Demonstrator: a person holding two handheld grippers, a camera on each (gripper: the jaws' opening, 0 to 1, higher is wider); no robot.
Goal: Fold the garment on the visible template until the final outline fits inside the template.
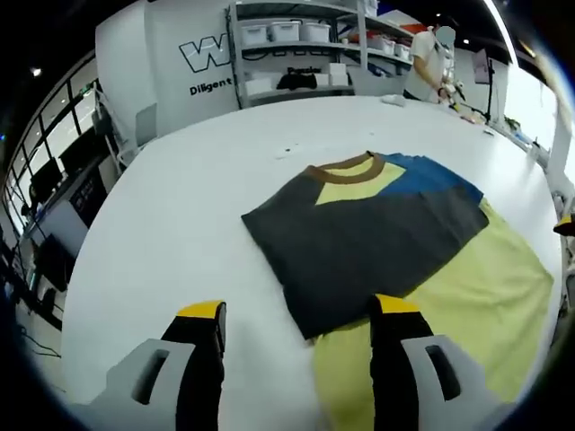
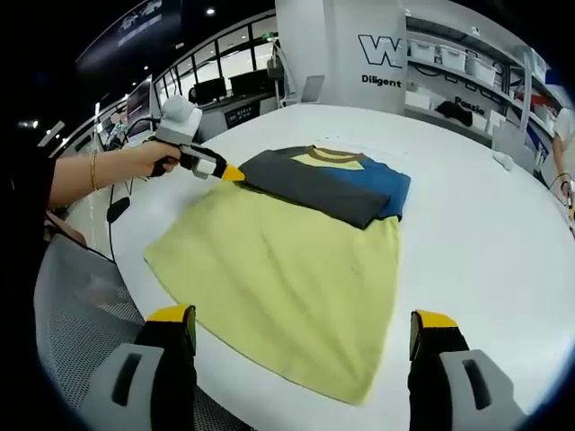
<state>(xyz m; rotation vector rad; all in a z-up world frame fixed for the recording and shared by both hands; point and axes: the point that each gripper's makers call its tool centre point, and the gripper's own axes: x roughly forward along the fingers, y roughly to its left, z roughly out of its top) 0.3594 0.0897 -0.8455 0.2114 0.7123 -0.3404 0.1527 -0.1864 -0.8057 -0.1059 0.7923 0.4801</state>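
1. The left gripper [image 1: 300, 310] shows its two yellow-tipped black jaws spread wide apart with nothing between them; in the right gripper view this same tool [image 2: 232, 172] is held in a person's hand [image 2: 159, 159], its yellow tip at the near corner of the folded dark panel, though whether it touches the cloth I cannot tell
2. Just ahead of the left gripper's jaws lies the garment [image 1: 368, 229], a T-shirt with a dark grey panel folded across its upper part, a brown collar [image 1: 346, 169] at the far end and a blue sleeve area beyond to the right; its yellow-green lower body spreads out under and past the right-hand jaw
3. The right gripper [image 2: 304, 330] also stands open, jaws far apart and gripping nothing; the shirt's yellow-green hem edge lies between and just ahead of them, the grey fold farther off
4. The shirt rests flat on a white table [image 1: 180, 206]
5. Beyond the table stand shelves [image 1: 296, 45] with white bins, and a person [image 1: 427, 63] at the far edge
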